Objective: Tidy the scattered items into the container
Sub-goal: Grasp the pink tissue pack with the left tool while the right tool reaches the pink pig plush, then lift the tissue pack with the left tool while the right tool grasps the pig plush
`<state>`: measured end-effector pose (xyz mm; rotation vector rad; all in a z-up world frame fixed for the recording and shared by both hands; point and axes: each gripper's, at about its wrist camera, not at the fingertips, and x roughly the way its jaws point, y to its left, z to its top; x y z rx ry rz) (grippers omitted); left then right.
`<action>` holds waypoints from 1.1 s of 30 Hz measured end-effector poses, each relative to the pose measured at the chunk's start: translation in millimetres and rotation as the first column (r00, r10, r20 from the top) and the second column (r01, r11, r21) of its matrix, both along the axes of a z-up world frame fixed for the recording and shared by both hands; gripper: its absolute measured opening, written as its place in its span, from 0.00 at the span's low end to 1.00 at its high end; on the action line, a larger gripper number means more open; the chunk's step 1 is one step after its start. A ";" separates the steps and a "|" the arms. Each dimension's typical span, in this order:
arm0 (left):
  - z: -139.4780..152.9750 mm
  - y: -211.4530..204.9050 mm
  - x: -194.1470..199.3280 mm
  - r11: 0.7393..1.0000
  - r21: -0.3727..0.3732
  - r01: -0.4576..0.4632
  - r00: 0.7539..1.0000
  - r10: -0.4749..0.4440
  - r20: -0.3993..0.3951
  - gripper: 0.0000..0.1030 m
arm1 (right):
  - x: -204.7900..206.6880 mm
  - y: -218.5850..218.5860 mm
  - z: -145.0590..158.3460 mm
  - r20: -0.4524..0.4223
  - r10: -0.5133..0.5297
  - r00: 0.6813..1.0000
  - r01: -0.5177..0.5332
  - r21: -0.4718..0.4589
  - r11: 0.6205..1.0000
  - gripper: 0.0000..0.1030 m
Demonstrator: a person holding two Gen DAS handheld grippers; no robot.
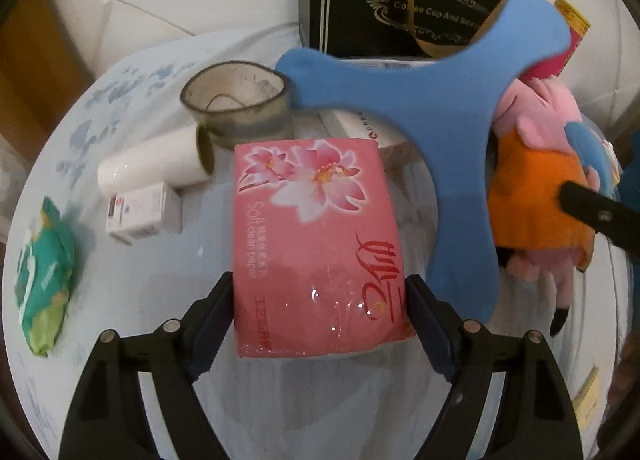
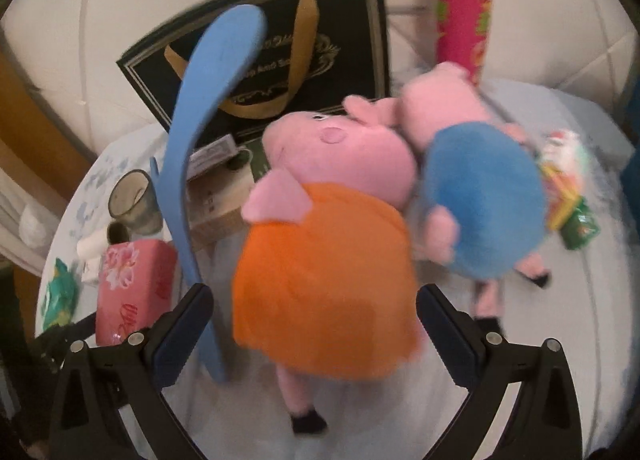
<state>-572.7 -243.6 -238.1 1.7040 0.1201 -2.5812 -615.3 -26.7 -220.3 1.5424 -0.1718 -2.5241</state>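
Note:
My left gripper point(image 1: 320, 300) is shut on a pink tissue pack point(image 1: 316, 228), one finger pressed on each long side; the pack also shows in the right wrist view point(image 2: 136, 284). A flat blue three-armed foam piece point(image 1: 452, 140) stands on edge between the pack and a pig plush in an orange dress point(image 2: 324, 280). My right gripper point(image 2: 316, 308) is open, its fingers on either side of that plush with a gap on the left. A second pig plush in blue point(image 2: 480, 212) lies against it. A black gift bag point(image 1: 400, 0) with gold handles stands at the back.
On the pale blue tablecloth point(image 1: 140, 280) sit a grey cup point(image 1: 236, 108), a white roll point(image 1: 152, 168), a small white box point(image 1: 140, 212) and a green wipes pack point(image 1: 44, 280). A pink tube can point(image 2: 464, 8), snack packets point(image 2: 568, 196) and a cardboard box point(image 2: 216, 204) stand further back.

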 end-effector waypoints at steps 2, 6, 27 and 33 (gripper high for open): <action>-0.8 1.1 -6.7 1.000 -0.004 0.006 1.000 -0.006 0.000 0.82 | -15.4 -8.1 -12.2 0.020 -0.009 1.000 0.008 0.030 1.000 1.00; -9.2 4.8 -16.4 0.999 -0.039 0.011 1.000 -0.011 0.006 0.82 | -31.6 -9.4 -35.5 0.068 -0.028 0.997 0.024 0.065 0.998 1.00; 16.7 27.3 122.5 0.999 0.031 0.032 0.999 -0.031 -0.007 0.80 | 124.1 8.9 -10.4 0.110 0.059 0.992 -0.065 0.045 0.997 0.92; 39.8 41.3 159.6 0.999 0.030 0.037 0.998 -0.036 -0.049 0.80 | 161.2 11.4 13.3 0.068 0.073 0.995 -0.078 0.061 0.995 0.91</action>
